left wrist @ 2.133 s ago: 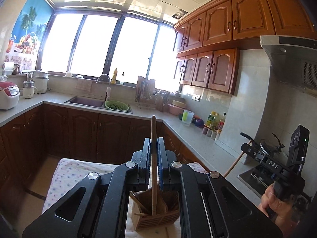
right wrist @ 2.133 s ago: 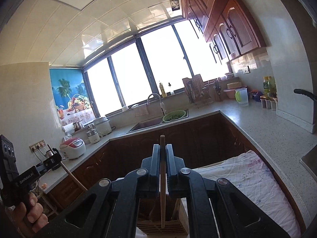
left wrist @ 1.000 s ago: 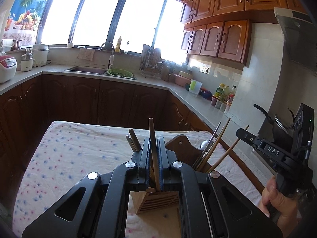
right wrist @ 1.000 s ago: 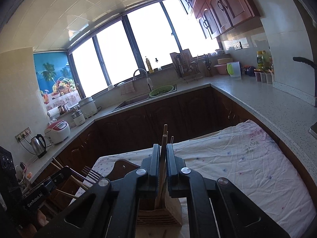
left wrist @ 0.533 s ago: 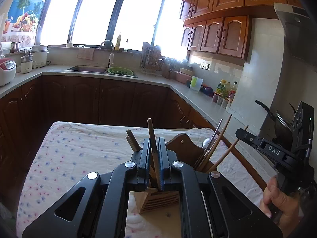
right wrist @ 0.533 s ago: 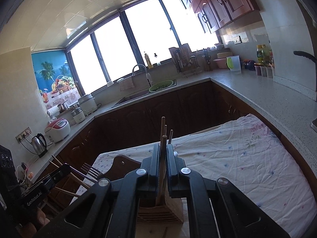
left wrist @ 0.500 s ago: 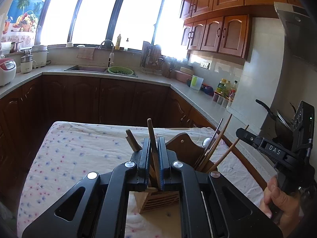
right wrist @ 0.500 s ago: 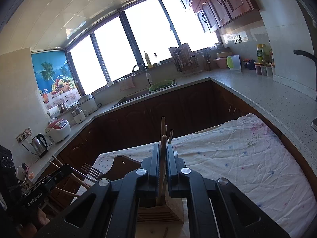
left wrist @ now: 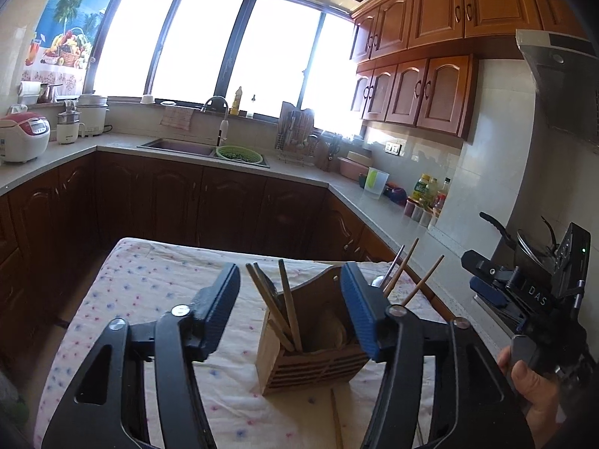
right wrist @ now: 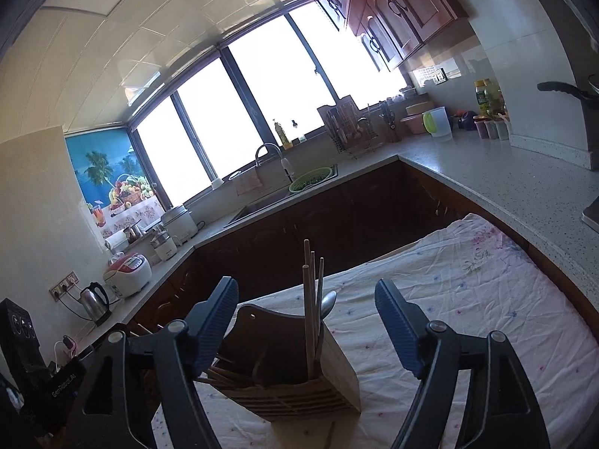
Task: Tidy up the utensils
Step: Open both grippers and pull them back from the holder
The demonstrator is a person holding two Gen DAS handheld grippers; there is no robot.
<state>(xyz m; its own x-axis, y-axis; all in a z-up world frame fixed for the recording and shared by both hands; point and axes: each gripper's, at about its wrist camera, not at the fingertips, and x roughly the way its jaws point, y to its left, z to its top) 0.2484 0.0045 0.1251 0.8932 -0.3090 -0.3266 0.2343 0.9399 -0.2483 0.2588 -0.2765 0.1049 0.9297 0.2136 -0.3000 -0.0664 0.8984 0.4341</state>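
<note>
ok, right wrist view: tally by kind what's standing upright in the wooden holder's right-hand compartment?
wooden chopsticks: 3
metal spoon: 1
total: 4

A slatted wooden utensil holder stands upright on the flowered tablecloth. Several wooden chopsticks lean in its front compartment, tips up. A metal spoon stands beside them. One loose chopstick lies on the cloth just before the holder.
</note>
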